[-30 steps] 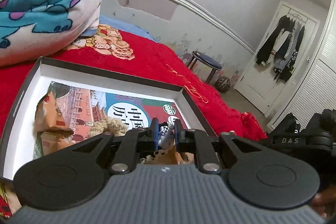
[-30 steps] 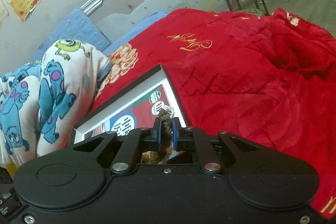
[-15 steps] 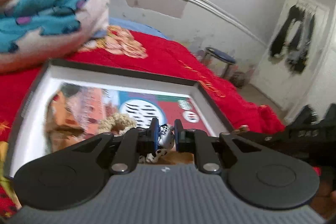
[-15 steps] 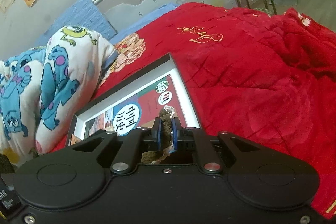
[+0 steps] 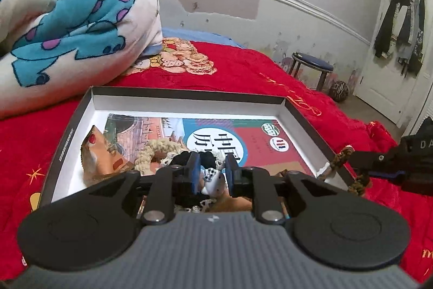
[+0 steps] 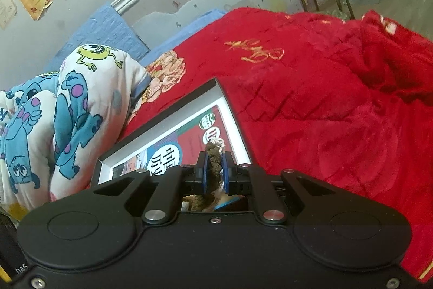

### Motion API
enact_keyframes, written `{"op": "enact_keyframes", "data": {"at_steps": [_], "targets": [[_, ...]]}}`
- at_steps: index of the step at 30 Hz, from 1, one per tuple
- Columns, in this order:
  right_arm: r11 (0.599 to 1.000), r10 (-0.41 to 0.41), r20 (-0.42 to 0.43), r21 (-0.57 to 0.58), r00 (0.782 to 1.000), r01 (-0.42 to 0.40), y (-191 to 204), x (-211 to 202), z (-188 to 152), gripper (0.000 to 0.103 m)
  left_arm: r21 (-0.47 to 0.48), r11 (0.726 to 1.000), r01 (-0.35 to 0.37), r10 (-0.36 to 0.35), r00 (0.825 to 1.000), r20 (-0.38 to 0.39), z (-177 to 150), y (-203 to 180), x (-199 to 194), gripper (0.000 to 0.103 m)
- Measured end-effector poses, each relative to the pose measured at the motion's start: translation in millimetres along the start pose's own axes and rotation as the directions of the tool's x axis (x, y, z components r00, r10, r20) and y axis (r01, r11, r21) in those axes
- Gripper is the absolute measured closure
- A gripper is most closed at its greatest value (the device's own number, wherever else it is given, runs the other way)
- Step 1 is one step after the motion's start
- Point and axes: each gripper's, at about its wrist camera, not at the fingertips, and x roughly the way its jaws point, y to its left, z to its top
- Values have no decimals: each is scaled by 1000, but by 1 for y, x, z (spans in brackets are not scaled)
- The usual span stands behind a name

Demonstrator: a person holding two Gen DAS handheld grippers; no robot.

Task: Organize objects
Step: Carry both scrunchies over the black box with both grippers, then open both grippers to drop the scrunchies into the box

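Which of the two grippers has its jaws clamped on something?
The right gripper, pinching a brown braided cord. The left gripper has just been opening around a small white spotted toy.

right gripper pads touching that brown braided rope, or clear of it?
Touching. Right wrist view: the right gripper has both blue pads pressed against the brown braided rope, no gap on either side.

bedspread (image 5: 243,72): plush red cloth, quilted, soft sheen. box (image 5: 186,102): matt cardboard, white inside; book (image 5: 243,137) within has a glossy paper cover. cord (image 6: 213,164): rough braided fibre.
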Motion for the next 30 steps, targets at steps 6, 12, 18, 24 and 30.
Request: {"op": "enact_keyframes", "data": {"at_steps": [6,12,18,24,30], "targets": [[1000,10,-20,-19,1000,-10,5,4,-3,88,-2,1000,-11,11,1000,-8,2,3,1,55],[998,55,-20,2,998,-55,1,4,-4,83,-49,999,24,-23,999,32,8,13,-13,36],[998,61,13,20,998,-62,-3,-5,-1,73,-105,993,55,-46,995,90,14,19,-37,23],[997,73,32,-9,997,-73,-2,-20,-1,62,-13,998,68,-66,989,129,16,-3,-64,16],[994,92,-1,-56,996,-92,1,-33,-13,59,63,993,103,-106,993,56,-8,-35,-81,15]]}}
